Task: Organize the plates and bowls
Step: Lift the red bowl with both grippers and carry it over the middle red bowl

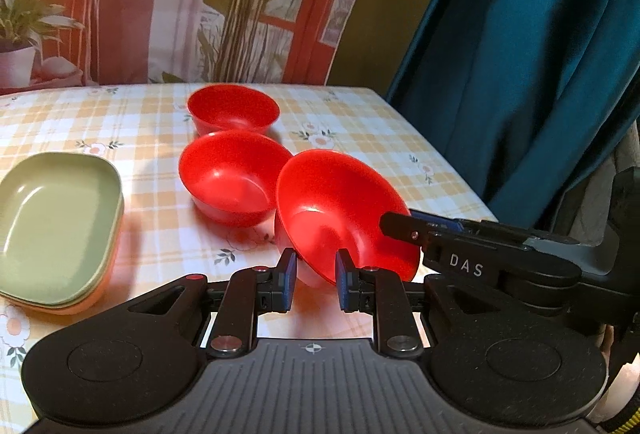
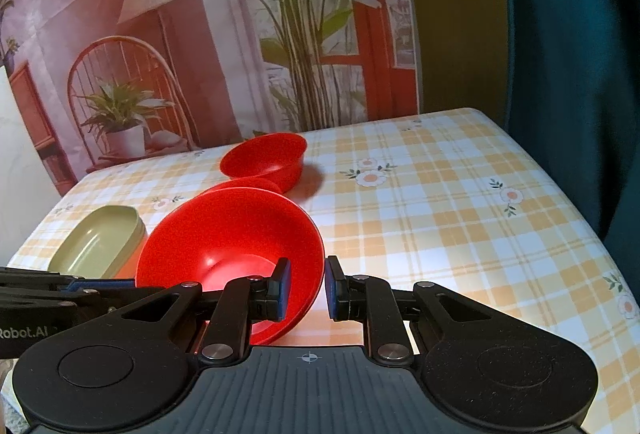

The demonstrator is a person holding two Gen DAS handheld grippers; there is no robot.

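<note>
Two claws, left (image 1: 316,280) and right (image 2: 306,288), pinch one tilted red bowl (image 1: 340,210) by its rim. I'd level it, then nest into the bowl at ten o'clock (image 1: 232,178).

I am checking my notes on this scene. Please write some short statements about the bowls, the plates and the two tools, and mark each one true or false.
1. Three red bowls are in view. True.
2. The nearest red bowl lies flat on the tablecloth. False: it is tilted, held up by its rim.
3. Both the left tool and the right tool grip that bowl. True.
4. The green plates are spread out singly. False: they are stacked.
5. The far bowl holds food. False: it is empty.
</note>
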